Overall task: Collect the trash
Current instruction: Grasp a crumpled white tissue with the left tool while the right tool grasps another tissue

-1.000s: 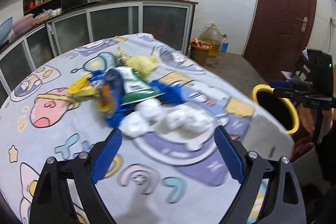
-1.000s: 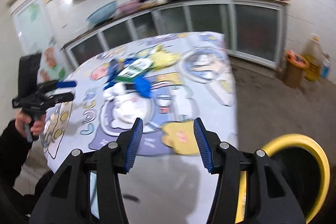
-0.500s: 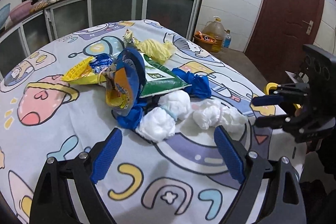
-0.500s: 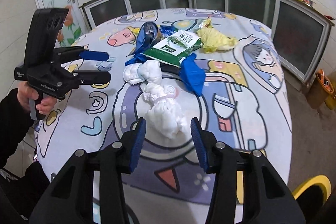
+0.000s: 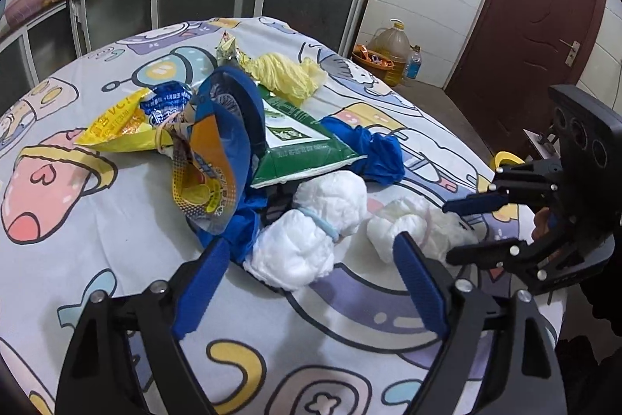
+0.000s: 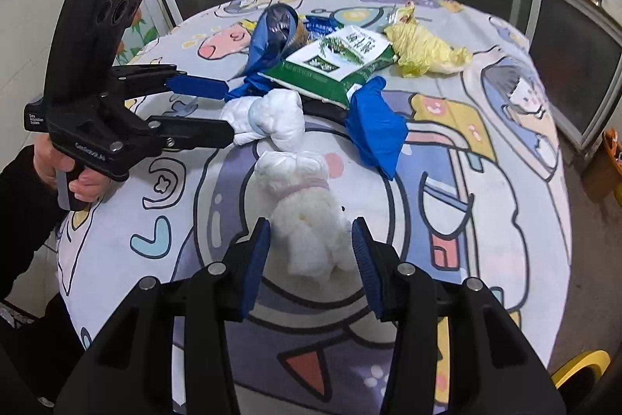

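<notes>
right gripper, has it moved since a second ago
Yes. The right gripper has come in from the table edge by the yellow-rimmed bin to straddle the white tied bundle on the cartoon-print tablecloth, fingers closing.

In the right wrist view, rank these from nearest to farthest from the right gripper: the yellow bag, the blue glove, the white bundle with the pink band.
1. White bundle with the pink band, between the right gripper fingers as they close.
2. Blue glove, farther up, slightly right.
3. Yellow bag, far right of the pile.

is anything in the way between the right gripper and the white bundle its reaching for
Nothing visible. The white bundle lies on the tablecloth with its near end already between the closing jaws of the right gripper. The other white bundle lies beyond it.
</notes>
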